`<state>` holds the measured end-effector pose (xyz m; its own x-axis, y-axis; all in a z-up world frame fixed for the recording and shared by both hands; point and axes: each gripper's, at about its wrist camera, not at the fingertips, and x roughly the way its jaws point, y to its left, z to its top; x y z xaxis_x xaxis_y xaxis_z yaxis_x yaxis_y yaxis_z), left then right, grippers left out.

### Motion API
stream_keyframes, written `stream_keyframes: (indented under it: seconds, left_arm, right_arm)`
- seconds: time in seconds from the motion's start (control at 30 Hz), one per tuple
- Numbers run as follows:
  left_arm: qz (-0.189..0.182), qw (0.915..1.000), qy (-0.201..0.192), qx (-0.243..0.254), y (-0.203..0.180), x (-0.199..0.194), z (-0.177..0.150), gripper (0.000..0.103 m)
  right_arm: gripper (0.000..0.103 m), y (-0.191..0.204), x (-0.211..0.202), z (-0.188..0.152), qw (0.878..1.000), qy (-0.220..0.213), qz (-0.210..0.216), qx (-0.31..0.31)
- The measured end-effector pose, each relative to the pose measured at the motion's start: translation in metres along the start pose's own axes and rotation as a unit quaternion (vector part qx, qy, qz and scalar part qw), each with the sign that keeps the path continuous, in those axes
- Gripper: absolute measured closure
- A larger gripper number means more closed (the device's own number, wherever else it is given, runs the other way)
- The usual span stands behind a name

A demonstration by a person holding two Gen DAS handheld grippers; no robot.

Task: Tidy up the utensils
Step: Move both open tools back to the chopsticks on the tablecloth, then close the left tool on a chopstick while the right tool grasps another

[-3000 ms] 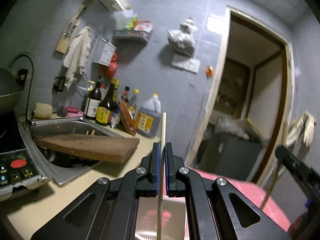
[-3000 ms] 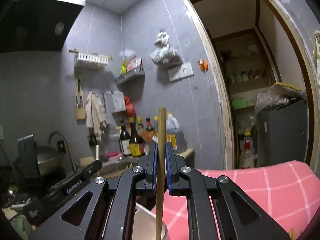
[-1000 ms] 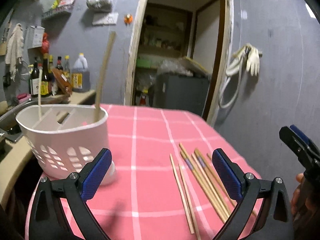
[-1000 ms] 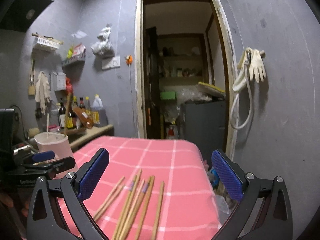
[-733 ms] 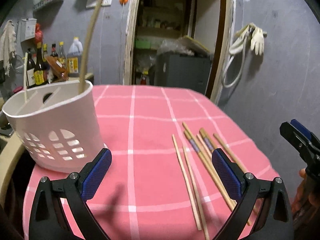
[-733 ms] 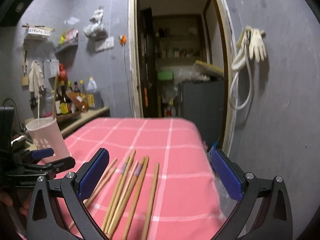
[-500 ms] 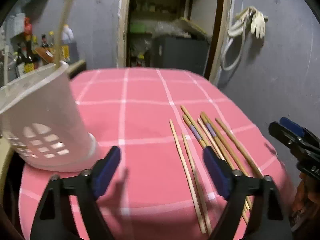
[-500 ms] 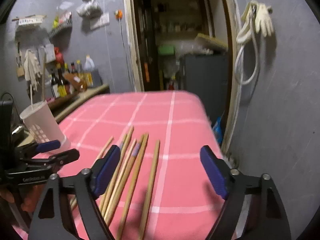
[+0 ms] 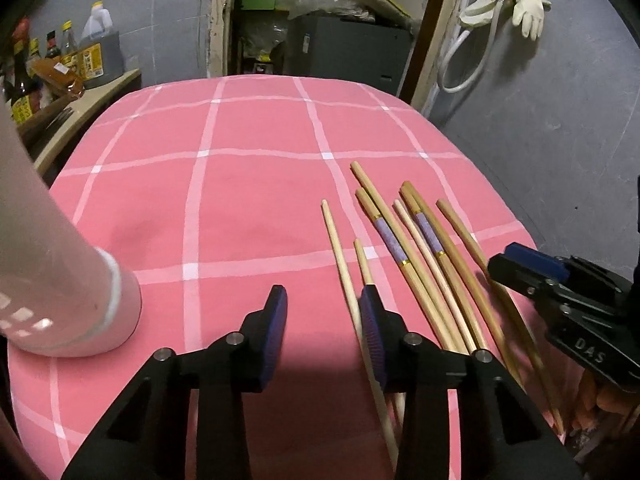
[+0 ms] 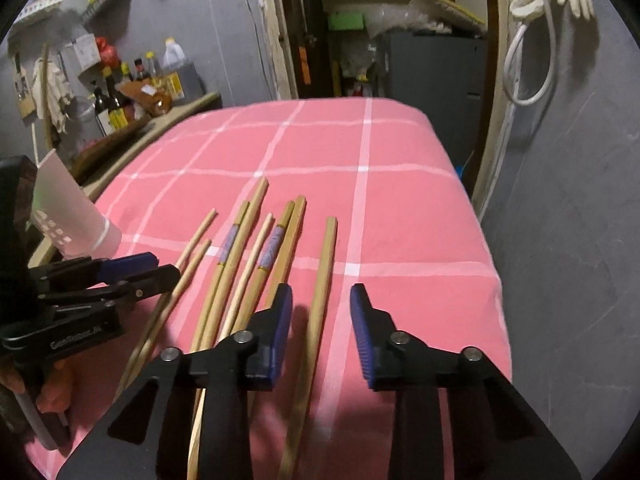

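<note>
Both tongs have dropped toward the surface since we let go of the last two sticks, and their jaws have just been closing from full width.

Left tongs [image 9: 323, 316]: part open, nothing gripped. Pale chopstick [image 9: 340, 252] lies just by the inner face of its right pad; contact cannot be told.

Right tongs [image 10: 320, 316]: part open, empty. Rightmost chopstick [image 10: 320, 304] lies on the cloth between the pads, clear of both.

White holder [image 9: 60, 272] stands at the surface's left edge; its top is out of the left view, so we can't see contents.

Other chopsticks [image 10: 240, 264] lie loose, roughly parallel, right of centre on the pink checked cloth [image 9: 240, 200]. Bare cloth betw. holder and sticks. Right edge of cloth close to the rightmost stick.
</note>
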<state>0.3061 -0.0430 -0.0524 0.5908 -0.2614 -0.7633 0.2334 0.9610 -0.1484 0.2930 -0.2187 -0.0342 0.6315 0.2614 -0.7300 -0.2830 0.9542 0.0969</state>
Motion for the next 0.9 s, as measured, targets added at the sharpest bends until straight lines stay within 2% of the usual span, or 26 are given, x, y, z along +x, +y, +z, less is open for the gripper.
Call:
stream_keyframes:
  seconds: [0.17,0.23,0.37,0.5,0.63,0.77,0.9]
  left_arm:
    - [0.001,0.9999,0.01,0.004,-0.001,0.011,0.006,0.078]
    - [0.004,0.9998,0.017,0.004,-0.003,0.016,0.011,0.084]
    - [-0.001,0.9995,0.03,0.002,-0.004,0.023,0.018,0.086]
    - [0.003,0.9991,0.042,-0.006,-0.004,0.026,0.023,0.097]
    - [-0.004,0.9989,0.04,-0.022,-0.002,0.025,0.022,0.1]
    - [-0.009,0.9991,0.024,-0.035,0.0,0.015,0.018,0.1]
    - [-0.02,0.9988,-0.014,-0.043,0.004,-0.007,0.016,0.1]
  right_arm:
    - [0.081,-0.005,0.017,0.008,0.999,0.032,0.001,0.0]
    - [0.081,-0.006,0.025,0.011,0.999,0.044,0.004,0.002]
    - [0.081,-0.01,0.032,0.022,0.998,0.057,0.009,0.014]
    - [0.081,-0.008,0.038,0.029,0.998,0.064,0.006,0.023]
    - [0.095,-0.008,0.038,0.03,0.997,0.067,0.008,0.036]
    - [0.096,-0.014,0.025,0.025,0.996,0.049,0.033,0.072]
    - [0.097,-0.011,0.0,0.02,0.994,0.004,0.058,0.091]
